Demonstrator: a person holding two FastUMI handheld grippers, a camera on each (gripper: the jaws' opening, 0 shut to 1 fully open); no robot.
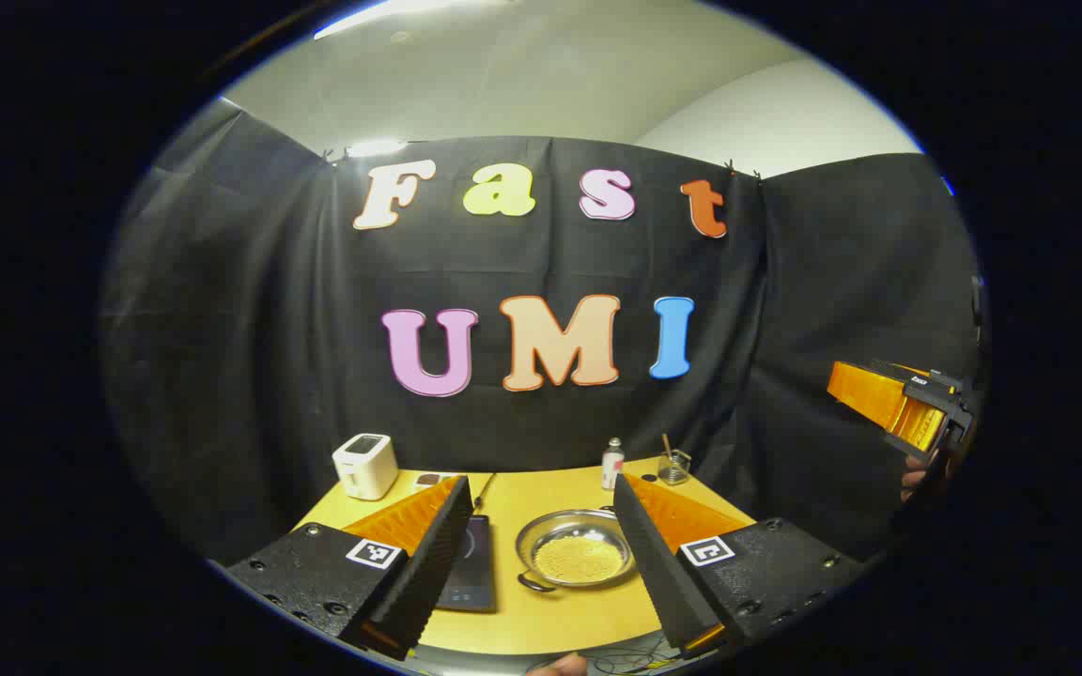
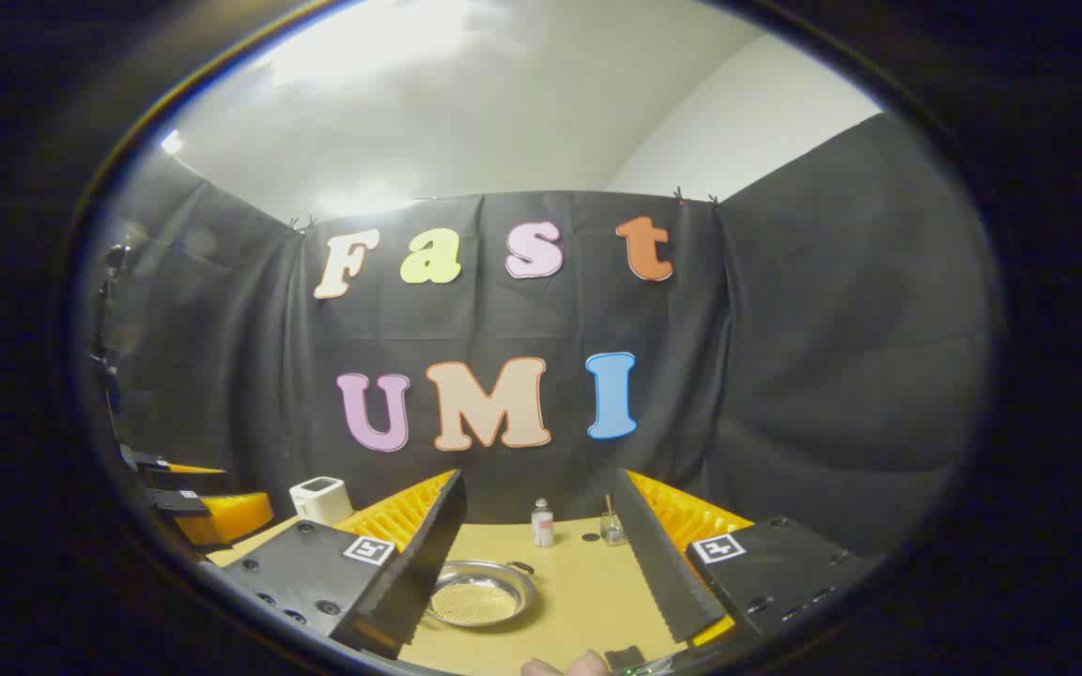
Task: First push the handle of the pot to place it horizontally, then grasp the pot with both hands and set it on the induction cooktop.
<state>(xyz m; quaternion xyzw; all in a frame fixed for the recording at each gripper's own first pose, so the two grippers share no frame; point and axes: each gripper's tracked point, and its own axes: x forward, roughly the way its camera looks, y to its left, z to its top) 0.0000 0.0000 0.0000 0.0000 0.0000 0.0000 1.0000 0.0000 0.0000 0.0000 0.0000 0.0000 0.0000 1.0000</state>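
pot between open jaws

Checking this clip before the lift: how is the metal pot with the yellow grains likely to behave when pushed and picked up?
The pot looks like thin rigid steel, so it should probably slide on the smooth table rather than tip, being wide and shallow. Its polished rim may be slippery for the tongs. The loose yellow grains inside could shift or spill if it tilts.
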